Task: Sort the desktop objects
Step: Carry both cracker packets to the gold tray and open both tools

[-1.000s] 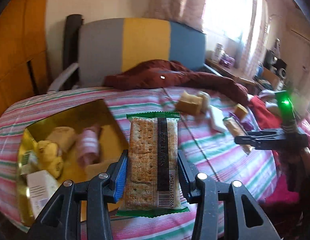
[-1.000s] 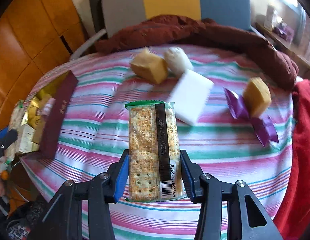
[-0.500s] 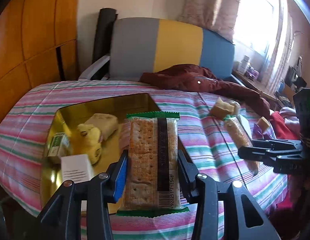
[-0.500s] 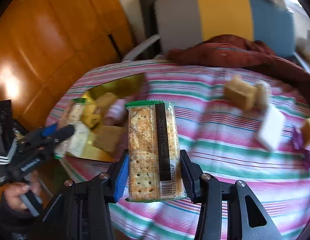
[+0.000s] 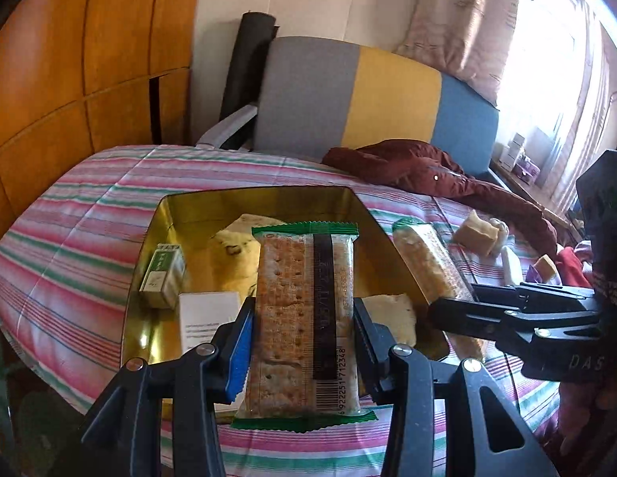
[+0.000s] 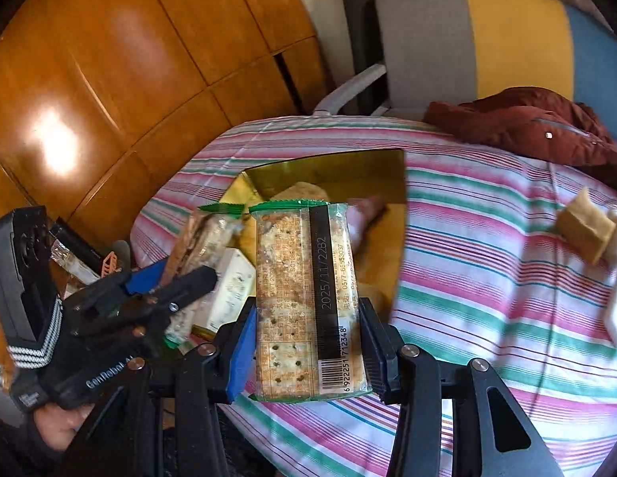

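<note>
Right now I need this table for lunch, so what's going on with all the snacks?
A person is sorting snacks into a gold tin on the striped tablecloth. Each hand holds a claw: the left claw is shut on one cracker packet, the right claw on another cracker packet, both held near the tin. The tin already holds a small green-and-white box, a white box and soft yellow items. Tan cubes lie unsorted on the cloth.

Tin (image 5: pixel 350 214) on striped cloth (image 5: pixel 89 214), small boxes (image 5: pixel 165 274) inside at left. Cubes (image 5: pixel 477 232) on cloth right of tin. Jacket (image 5: pixel 423 167) behind them, chair (image 5: pixel 348 95) behind table.
</note>
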Motion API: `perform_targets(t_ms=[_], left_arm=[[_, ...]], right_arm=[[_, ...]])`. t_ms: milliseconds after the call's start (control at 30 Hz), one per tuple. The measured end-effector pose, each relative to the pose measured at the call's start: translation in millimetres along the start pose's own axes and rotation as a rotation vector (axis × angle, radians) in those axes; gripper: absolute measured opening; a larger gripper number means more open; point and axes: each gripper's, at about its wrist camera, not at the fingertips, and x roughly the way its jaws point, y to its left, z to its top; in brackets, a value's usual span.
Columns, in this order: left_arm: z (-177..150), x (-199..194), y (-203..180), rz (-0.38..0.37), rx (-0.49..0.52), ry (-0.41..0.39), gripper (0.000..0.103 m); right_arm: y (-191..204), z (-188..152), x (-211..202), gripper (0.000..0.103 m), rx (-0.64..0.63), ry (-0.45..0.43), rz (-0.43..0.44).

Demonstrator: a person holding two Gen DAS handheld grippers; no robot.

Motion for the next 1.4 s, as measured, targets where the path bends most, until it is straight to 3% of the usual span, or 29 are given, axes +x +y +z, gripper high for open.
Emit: perform_targets(t_ms=[367,733,967,1167,1267,1333,1400], left_arm=[[9.4,5.8,50.6,0.042,-0.102,0.005,0.045],[72.1,41.7,69.8,0.129,-0.064,-0.022,0.045],[81.5,58.7,84.5,0.158,-0.109,0.0,0.062],[68.4,48.3,84.5,0.164,-0.113,-0.005,0.062],[58.8,41.1,82.1,0.161,-0.121,-0.007,0.062],[51.6,37.0,78.9,0.163,-0.116,-0.004,0.062],[44.7,32.6,75.4,0.16,-0.115,-0.002,0.062]], right_arm=[[17.0,7.2,35.1,0.048,-0.003,0.055,0.02],[5.6,47.0,63.7,0.048,0.092,0.061,0.047],[6.5,71.5,80.7,0.05,0.177,0.038,0.059],[12.0,67.2,90.4,0.052,0.17,0.053,0.051],[12.8,63.6,89.7,0.063,0.166,0.047,0.038],[12.8,62.2,89.2,0.064,0.155,0.044,0.027],[15.3,59.0,85.8,0.076,0.142,0.039,0.025]])
